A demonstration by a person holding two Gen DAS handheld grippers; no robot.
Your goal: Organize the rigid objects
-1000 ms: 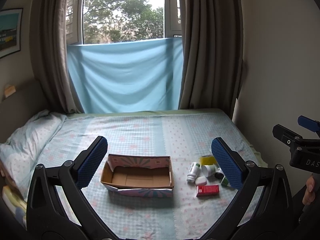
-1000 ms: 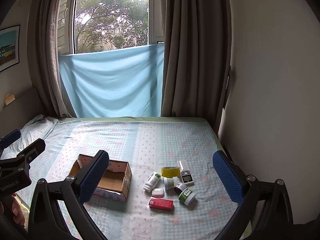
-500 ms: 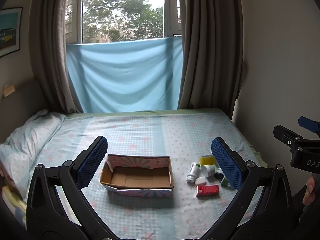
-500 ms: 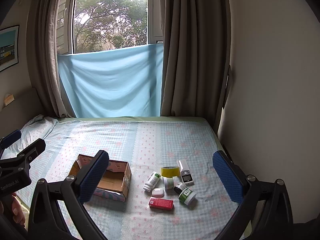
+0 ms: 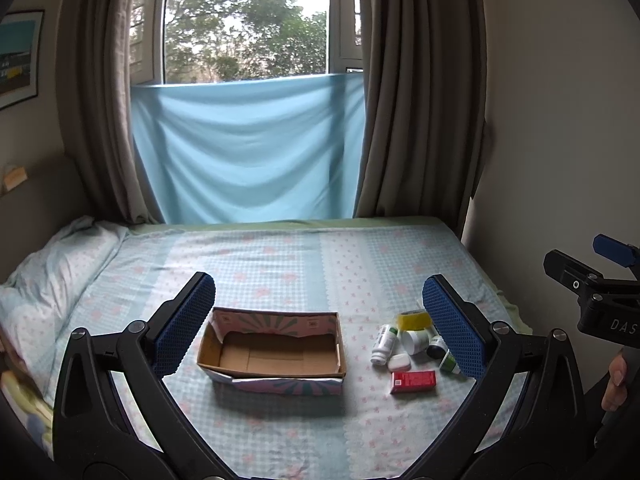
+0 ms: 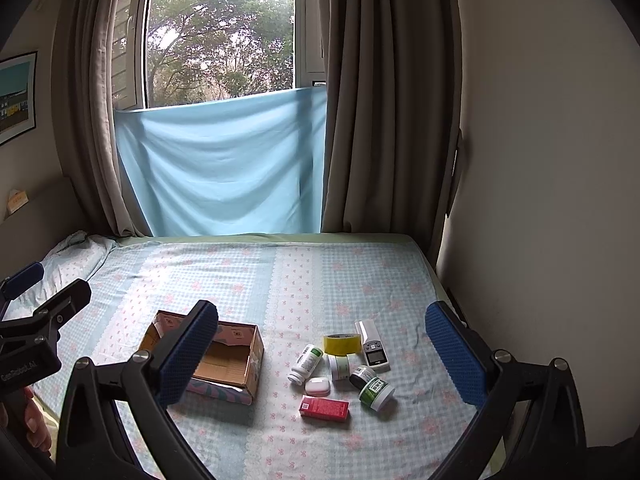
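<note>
An open, empty cardboard box lies on the bed. To its right lies a cluster of small items: a red carton, a white bottle, a white case, a yellow tape roll, small jars and a white meter. My left gripper is open and empty, held above the bed in front of the box. My right gripper is open and empty, held above the cluster.
The bed has a checked blue and pink sheet. A pillow lies at the left. A wall runs along the bed's right edge. Curtains and a blue cloth hang at the far end.
</note>
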